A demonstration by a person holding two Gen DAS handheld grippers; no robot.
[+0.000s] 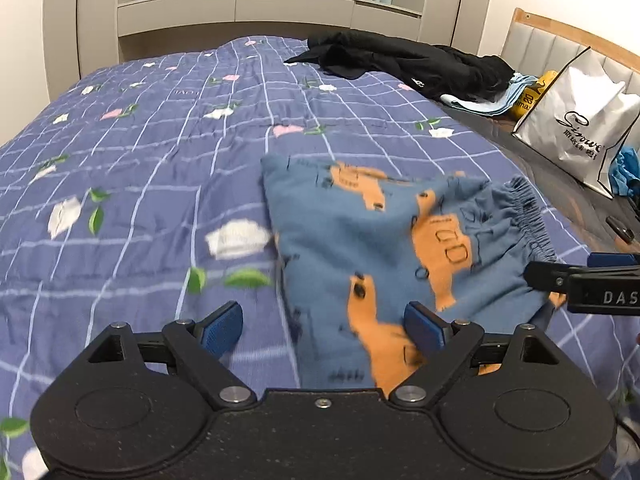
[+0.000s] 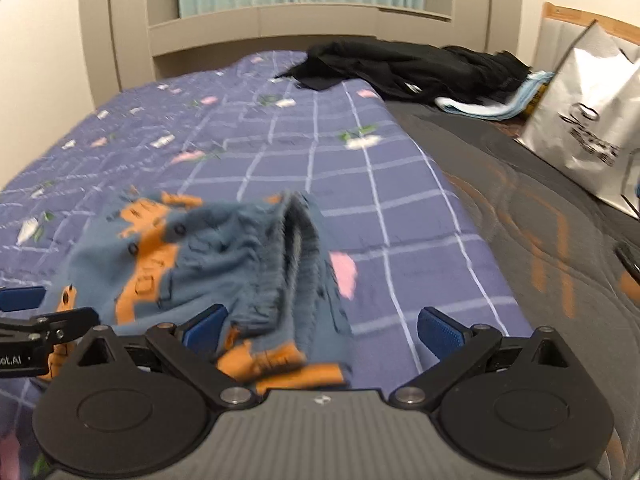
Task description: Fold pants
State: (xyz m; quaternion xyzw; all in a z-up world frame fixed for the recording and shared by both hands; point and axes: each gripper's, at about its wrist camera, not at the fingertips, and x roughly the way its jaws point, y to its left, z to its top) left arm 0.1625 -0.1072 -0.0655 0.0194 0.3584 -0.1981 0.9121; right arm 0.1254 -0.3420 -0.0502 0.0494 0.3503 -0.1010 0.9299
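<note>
Both grippers sat nearest the lenses, jaws spread wide and gripping nothing. Left gripper (image 1: 322, 330) straddled the near edge of the pants (image 1: 392, 248), one pad over the quilt (image 1: 140, 160), the other over the cloth. Right gripper (image 2: 322, 330) had the waistband end (image 2: 288, 264) between its pads, untouched. Pants lay bunched at about five o'clock of the quilt in the left view, elastic toward three o'clock. Judged best: nip only the top layer at each corner, pull taut, then fold evenly. Both grippers tilted downward toward the bed, side by side.
</note>
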